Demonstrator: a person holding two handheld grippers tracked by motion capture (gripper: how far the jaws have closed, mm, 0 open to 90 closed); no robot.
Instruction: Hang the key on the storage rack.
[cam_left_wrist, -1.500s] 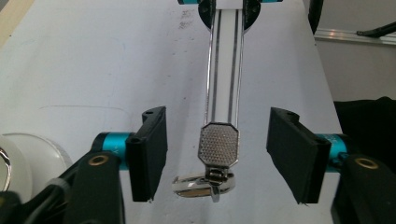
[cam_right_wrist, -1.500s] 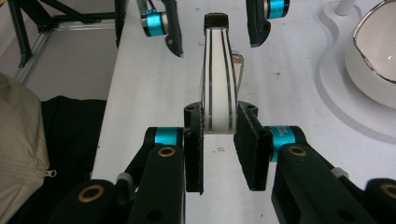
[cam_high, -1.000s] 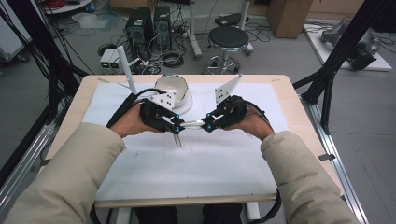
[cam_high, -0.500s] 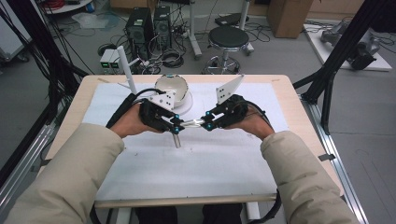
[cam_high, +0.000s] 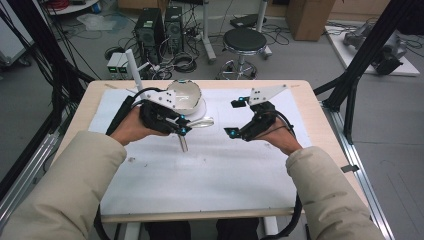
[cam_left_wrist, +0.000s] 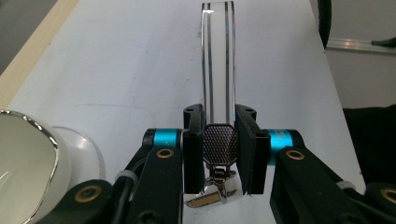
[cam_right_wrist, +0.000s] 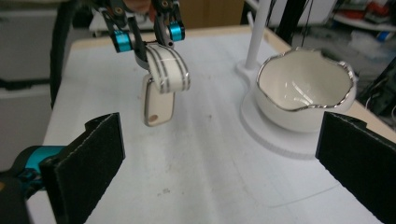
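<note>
Left gripper (cam_high: 182, 129) clamping a striped handle (cam_left_wrist: 217, 60), right gripper (cam_high: 237, 118) just spread wide, white-covered table (cam_high: 200, 175), cable-strewn floor (cam_high: 200, 40)

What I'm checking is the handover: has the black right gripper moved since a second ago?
Yes. The right gripper has drawn rightward, away from the silver-rimmed white ceramic bowl; its jaws have just been opening, with nothing between them.

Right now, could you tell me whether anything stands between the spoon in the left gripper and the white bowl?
Nothing visible does: the spoon hangs from the left gripper, with bare white mat between it and the bowl.
</note>
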